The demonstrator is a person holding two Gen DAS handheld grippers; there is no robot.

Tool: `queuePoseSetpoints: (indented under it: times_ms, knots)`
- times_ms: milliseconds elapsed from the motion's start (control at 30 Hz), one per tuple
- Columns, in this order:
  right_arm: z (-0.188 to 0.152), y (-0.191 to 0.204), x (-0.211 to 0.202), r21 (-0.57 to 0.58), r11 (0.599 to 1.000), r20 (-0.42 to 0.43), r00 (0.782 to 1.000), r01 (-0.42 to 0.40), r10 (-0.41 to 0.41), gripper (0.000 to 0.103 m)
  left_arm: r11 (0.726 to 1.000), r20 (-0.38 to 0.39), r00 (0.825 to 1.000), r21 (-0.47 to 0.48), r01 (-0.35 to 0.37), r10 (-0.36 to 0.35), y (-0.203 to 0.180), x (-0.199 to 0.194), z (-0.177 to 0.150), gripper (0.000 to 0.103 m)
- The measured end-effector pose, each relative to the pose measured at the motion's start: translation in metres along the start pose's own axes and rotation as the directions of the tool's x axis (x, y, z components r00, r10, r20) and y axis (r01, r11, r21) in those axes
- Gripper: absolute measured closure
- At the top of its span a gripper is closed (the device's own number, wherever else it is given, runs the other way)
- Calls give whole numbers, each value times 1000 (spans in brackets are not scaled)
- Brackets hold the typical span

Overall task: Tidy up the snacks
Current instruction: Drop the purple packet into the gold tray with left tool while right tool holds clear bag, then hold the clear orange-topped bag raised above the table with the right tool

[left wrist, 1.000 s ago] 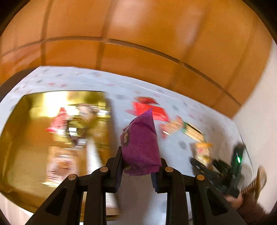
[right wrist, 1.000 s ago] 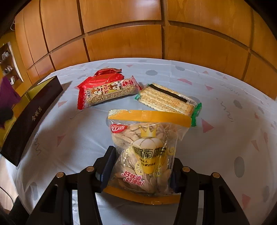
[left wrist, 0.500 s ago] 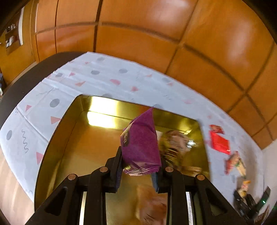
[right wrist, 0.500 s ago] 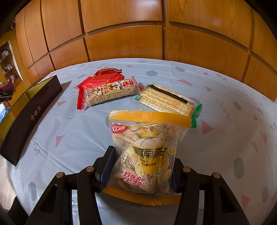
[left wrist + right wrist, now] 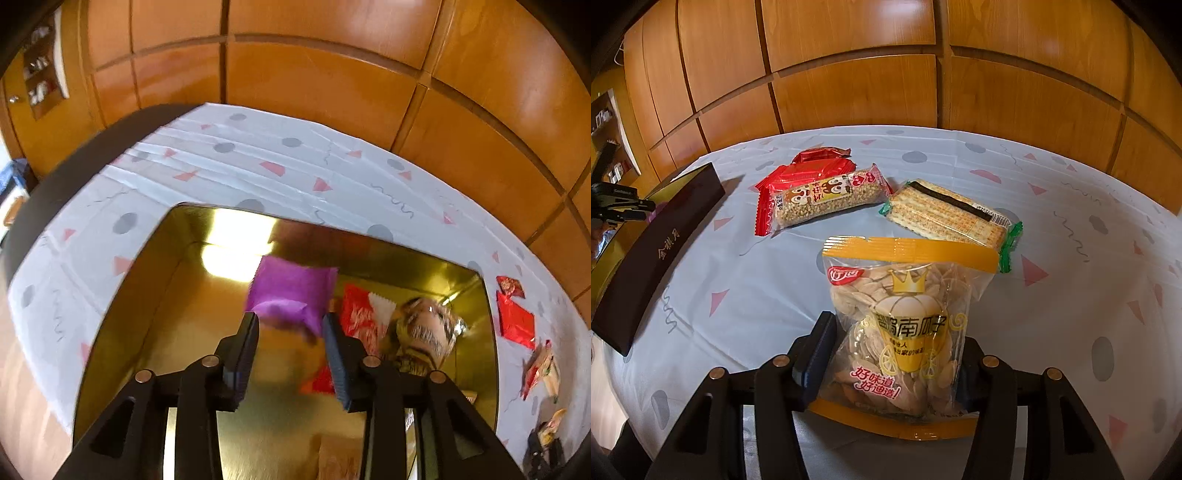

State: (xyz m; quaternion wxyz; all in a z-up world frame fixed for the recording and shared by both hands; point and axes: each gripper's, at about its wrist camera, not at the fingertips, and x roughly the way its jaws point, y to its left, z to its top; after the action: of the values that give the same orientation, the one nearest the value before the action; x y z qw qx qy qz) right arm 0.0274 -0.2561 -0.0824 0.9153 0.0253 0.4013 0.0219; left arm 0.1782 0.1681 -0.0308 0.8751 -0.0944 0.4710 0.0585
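Left gripper (image 5: pixel 290 322): fingers just opened; blurred purple foil packet (image 5: pixel 291 293) free over gold-lined box (image 5: pixel 155 266).
Right gripper (image 5: pixel 894 345): fingers clamped on clear yellow-edged seed bag (image 5: pixel 905 325).

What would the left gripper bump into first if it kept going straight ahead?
Probably the purple snack packet, blurred just beyond the left gripper, whose jaws have just been opening. Behind it lies the gold box; depth is hard to judge.

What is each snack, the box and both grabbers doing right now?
Purple packet: loose, dropping into box.
Gold box: open, snacks inside.
Left gripper: jaws just opened, nothing gripped.
Seed bag: upright, clamped.
Right gripper: shut on seed bag.
Cracker pack: lying flat.
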Motion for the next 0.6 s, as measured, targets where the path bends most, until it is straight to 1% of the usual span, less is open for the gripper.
queuePoseSetpoints:
  times_ms: [67,167,233,367,600]
  knots:
    - [0,0,0,1,1000,0,1000,-1,1,45,1000,25,1000,-3,11,-11,-2,-12,-10,67]
    - [0,0,0,-1,1000,0,1000,-1,1,45,1000,58,998,11,-17,17,-8,-32,-27,67]
    - [0,0,0,-1,1000,0,1000,-1,1,45,1000,75,997,7,-21,20,-9,-41,-35,67]
    - [0,0,-1,-1,1000,0,1000,-1,1,45,1000,81,997,-10,-9,10,-12,-54,-51,67]
    - [1,0,-1,-1,1000,0,1000,-1,1,45,999,78,997,31,-5,3,-26,-67,-81,67]
